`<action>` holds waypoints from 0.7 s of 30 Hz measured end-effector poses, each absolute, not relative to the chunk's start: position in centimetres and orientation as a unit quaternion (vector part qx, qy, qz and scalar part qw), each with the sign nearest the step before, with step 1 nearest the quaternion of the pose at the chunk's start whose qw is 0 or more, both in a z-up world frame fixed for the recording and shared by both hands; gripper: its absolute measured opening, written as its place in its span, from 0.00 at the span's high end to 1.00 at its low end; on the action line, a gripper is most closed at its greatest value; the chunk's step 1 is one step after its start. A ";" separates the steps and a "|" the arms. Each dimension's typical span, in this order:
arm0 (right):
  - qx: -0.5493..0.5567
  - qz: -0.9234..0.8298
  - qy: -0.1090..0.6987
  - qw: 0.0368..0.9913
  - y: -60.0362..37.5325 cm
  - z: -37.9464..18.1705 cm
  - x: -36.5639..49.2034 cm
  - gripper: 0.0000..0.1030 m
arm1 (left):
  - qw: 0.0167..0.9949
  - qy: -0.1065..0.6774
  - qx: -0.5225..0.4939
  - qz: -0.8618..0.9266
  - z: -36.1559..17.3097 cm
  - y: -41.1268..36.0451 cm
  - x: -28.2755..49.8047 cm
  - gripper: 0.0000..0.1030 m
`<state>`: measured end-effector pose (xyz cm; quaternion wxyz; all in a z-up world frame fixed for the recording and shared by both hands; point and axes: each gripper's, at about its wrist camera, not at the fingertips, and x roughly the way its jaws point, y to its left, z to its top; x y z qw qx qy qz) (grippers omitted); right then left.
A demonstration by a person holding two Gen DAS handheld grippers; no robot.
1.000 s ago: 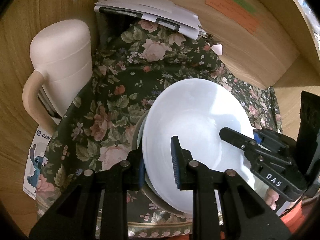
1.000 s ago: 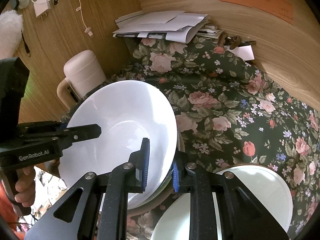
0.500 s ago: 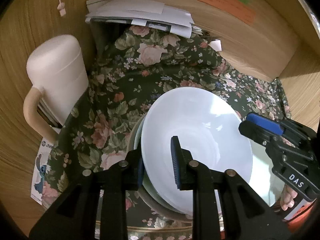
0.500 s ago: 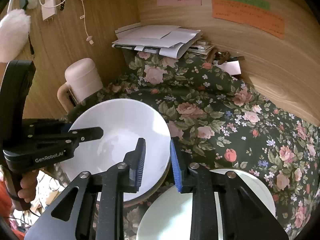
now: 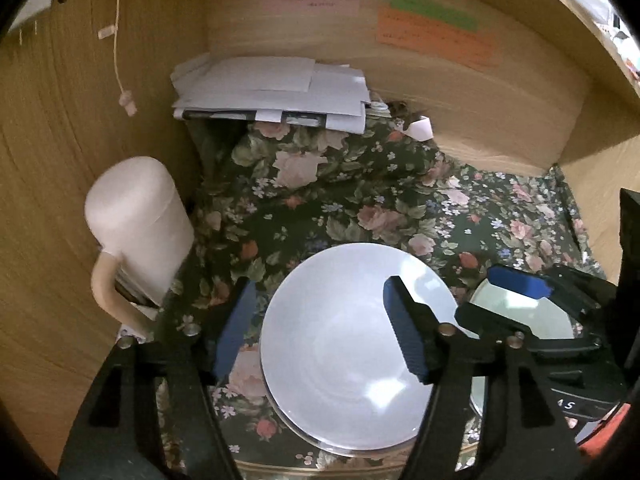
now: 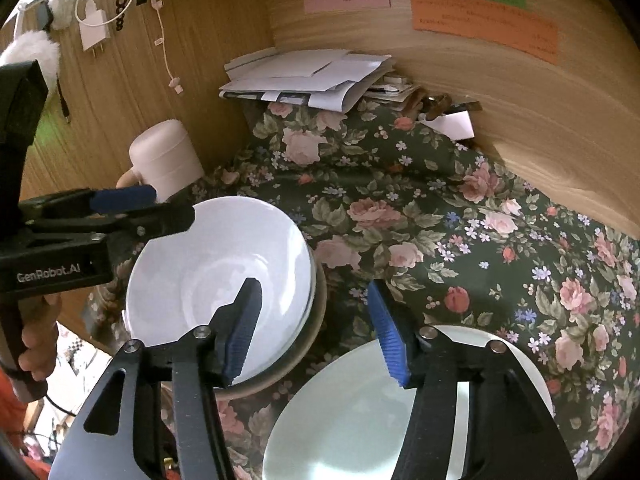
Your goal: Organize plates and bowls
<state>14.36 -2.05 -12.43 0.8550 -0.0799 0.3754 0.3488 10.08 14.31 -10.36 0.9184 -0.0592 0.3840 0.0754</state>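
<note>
I've let go with both: my left claw (image 5: 316, 332) and right claw (image 6: 316, 332) have just been opening, and their pads press on nothing. The white bowl (image 6: 220, 276) sits nested in a grey-rimmed dish on the floral-clothed surface (image 6: 460, 216), its rim between each claw's fingers, left claw on its left side, right claw on its right. The white plate (image 6: 360, 412) lies just right of the bowl, directly under my right claw, so I judge that hand nearer for it.
</note>
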 end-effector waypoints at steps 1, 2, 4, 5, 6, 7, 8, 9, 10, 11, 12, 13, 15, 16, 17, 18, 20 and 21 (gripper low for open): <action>-0.079 0.350 0.376 0.854 -2.1 -12.5 14.3 0.50 | 0.916 0.388 -0.061 0.080 -10.5 14.4 10.1 0.36; -0.078 0.351 0.377 0.854 -2.1 -12.5 14.3 0.49 | 0.913 0.393 -0.068 0.083 -10.8 14.7 10.1 0.36; -0.078 0.354 0.379 0.851 -2.1 -12.7 14.3 0.49 | 0.907 0.402 -0.087 0.088 -11.4 15.4 9.9 0.36; -0.079 0.356 0.383 0.849 -2.1 -12.8 14.3 0.49 | 0.904 0.406 -0.095 0.091 -11.7 15.8 9.8 0.36; -0.079 0.357 0.385 0.847 -2.1 -13.0 14.3 0.49 | 0.901 0.411 -0.104 0.093 -12.0 16.1 9.6 0.36; -0.080 0.359 0.388 0.845 -2.0 -13.2 14.3 0.49 | 0.898 0.416 -0.113 0.093 -12.4 16.5 9.3 0.36; -0.081 0.360 0.390 0.844 -2.0 -13.3 14.3 0.49 | 0.895 0.420 -0.118 0.092 -12.7 16.7 9.1 0.36; -0.082 0.361 0.393 0.842 -1.9 -13.4 14.4 0.49 | 0.892 0.425 -0.124 0.091 -13.1 17.0 8.9 0.36; -0.085 0.361 0.395 0.841 -1.7 -13.6 14.4 0.49 | 0.890 0.427 -0.128 0.091 -13.4 17.1 8.7 0.36; -0.087 0.360 0.397 0.839 -1.6 -13.8 14.5 0.49 | 0.888 0.430 -0.132 0.093 -13.7 17.2 8.6 0.36; -0.089 0.361 0.401 0.837 -1.5 -14.0 14.6 0.49 | 0.886 0.433 -0.135 0.094 -14.1 17.2 8.4 0.36; -0.089 0.363 0.405 0.834 -1.4 -14.2 14.6 0.49 | 0.885 0.436 -0.136 0.091 -14.5 17.1 8.3 0.36; -0.091 0.365 0.411 0.831 -1.1 -14.6 14.8 0.49 | 0.883 0.440 -0.137 0.088 -15.1 16.9 8.2 0.36; -0.093 0.364 0.413 0.830 -0.9 -14.7 14.8 0.49 | 0.882 0.441 -0.139 0.085 -15.4 16.8 8.1 0.36; -0.096 0.363 0.414 0.830 -0.7 -14.8 14.8 0.49 | 0.881 0.444 -0.141 0.082 -15.7 16.7 8.1 0.36; -0.097 0.362 0.413 0.830 -0.6 -14.9 14.8 0.49 | 0.879 0.448 -0.144 0.079 -16.0 16.7 8.1 0.36; -0.098 0.362 0.418 0.827 -0.3 -15.2 15.0 0.49 | 0.872 0.457 -0.156 0.071 -16.8 16.7 8.2 0.41; -0.096 0.363 0.423 0.825 -0.2 -15.3 15.1 0.49 | 0.870 0.460 -0.161 0.070 -17.0 16.8 8.3 0.44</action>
